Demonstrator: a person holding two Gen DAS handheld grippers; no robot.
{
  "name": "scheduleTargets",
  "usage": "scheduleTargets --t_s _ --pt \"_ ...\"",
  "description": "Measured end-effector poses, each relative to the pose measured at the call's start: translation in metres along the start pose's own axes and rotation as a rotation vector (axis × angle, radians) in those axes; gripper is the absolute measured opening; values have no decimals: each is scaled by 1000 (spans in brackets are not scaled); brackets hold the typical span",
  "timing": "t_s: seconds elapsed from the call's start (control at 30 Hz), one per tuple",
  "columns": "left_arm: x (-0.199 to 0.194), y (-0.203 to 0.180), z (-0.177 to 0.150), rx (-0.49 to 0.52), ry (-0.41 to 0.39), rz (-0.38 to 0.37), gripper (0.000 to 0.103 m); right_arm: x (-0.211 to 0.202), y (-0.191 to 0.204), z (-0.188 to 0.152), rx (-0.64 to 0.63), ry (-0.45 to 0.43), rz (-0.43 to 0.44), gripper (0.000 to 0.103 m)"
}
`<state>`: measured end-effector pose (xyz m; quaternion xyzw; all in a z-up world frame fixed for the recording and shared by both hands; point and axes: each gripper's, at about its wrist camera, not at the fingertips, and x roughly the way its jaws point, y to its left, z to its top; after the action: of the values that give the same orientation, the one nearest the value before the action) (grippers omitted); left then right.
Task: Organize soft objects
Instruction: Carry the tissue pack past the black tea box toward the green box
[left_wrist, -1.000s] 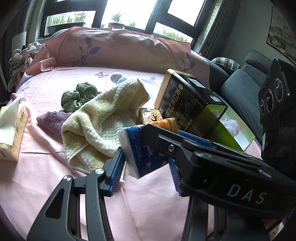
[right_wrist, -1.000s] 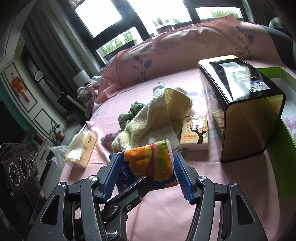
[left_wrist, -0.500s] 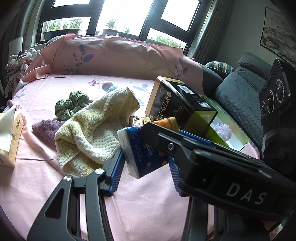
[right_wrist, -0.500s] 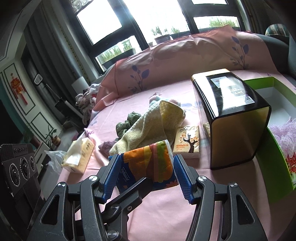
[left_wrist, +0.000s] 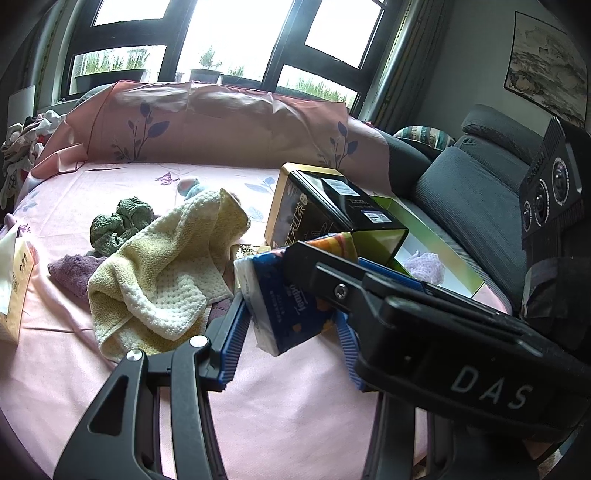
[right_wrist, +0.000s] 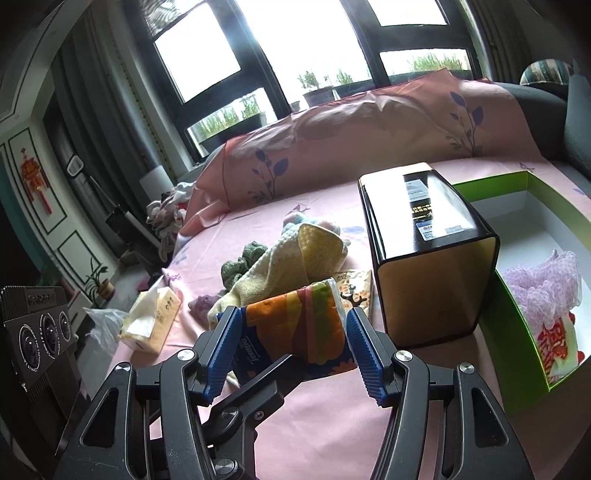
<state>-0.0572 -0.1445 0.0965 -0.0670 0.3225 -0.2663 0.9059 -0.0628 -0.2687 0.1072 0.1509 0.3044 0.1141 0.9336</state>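
Observation:
A soft tissue pack (left_wrist: 291, 299), blue with orange and green print (right_wrist: 299, 325), hangs above the pink sheet. My left gripper (left_wrist: 291, 314) is shut on its ends. My right gripper (right_wrist: 291, 321) is shut on its sides, and its black body (left_wrist: 424, 332) crosses the left wrist view. One left finger (right_wrist: 258, 384) shows under the pack. Behind lie a yellow towel (left_wrist: 159, 269) (right_wrist: 280, 266), a green cloth (left_wrist: 122, 225) (right_wrist: 240, 266) and a purple cloth (left_wrist: 70, 273) (right_wrist: 201, 306).
An open green box (right_wrist: 517, 310) (left_wrist: 432, 243) at the right holds a lilac mesh bundle (right_wrist: 543, 288). A black-and-gold tin (right_wrist: 424, 236) (left_wrist: 332, 210) lies beside it. A small tissue packet (right_wrist: 354, 291) rests by the tin. A tissue box (right_wrist: 151, 317) (left_wrist: 14, 280) stands at the left.
Both grippers have risen a little with the tissue pack still in their grip. More of the green box and its contents shows at the right.

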Motion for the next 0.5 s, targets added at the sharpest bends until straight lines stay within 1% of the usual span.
scheduleTargets --t_s 0.33,0.5 --pt "10 -20 7 44 -7 -20 45 -13 -19 5 25 -38 -17 62" --pt "13 -36 13 82 -30 -32 45 -24 -31 10 50 -75 -19 62"
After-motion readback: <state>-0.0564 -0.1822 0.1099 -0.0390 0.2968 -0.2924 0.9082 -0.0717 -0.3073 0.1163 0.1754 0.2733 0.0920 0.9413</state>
